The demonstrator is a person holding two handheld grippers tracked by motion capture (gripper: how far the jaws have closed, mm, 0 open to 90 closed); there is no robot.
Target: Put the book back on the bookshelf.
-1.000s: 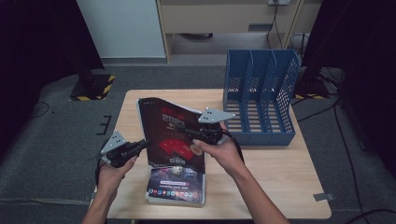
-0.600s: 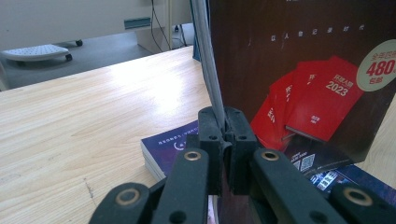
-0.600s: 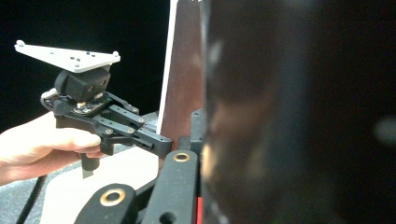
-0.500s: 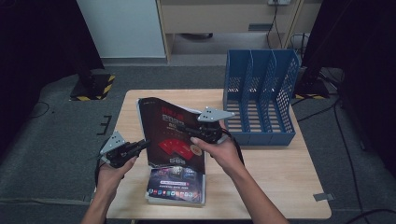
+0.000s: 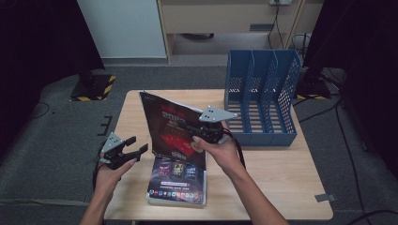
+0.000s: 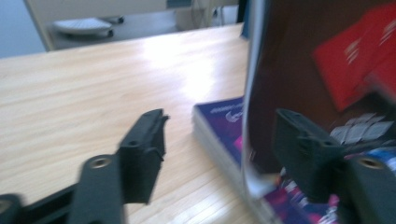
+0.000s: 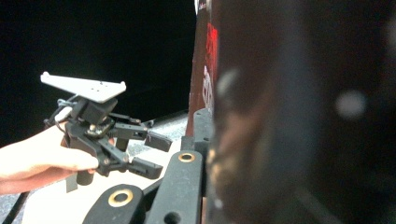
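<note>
My right gripper (image 5: 196,132) is shut on the right edge of a dark magazine with a red cover panel (image 5: 170,125), holding it upright and tilted above the table. The cover (image 7: 303,116) sits blurred right against that gripper's jaw. My left gripper (image 5: 136,147) hovers at the magazine's lower left corner and its jaws have just been opening. Its pads stand apart, with the magazine's edge (image 6: 250,116) between them but not pressed. A purple magazine (image 5: 178,180) lies flat on the table beneath. The left gripper (image 7: 154,151) also shows open in the right gripper view.
A blue three-slot file rack (image 5: 263,98) stands at the back right of the wooden table (image 5: 281,178). The purple magazine (image 6: 219,126) lies near the table's front edge. Dark floor, cables and stands surround the table.
The left gripper's jaws, shut on the magazine's lower left corner before, now stand apart, and the hand has dropped slightly. The right gripper still holds the magazine in the same place.
</note>
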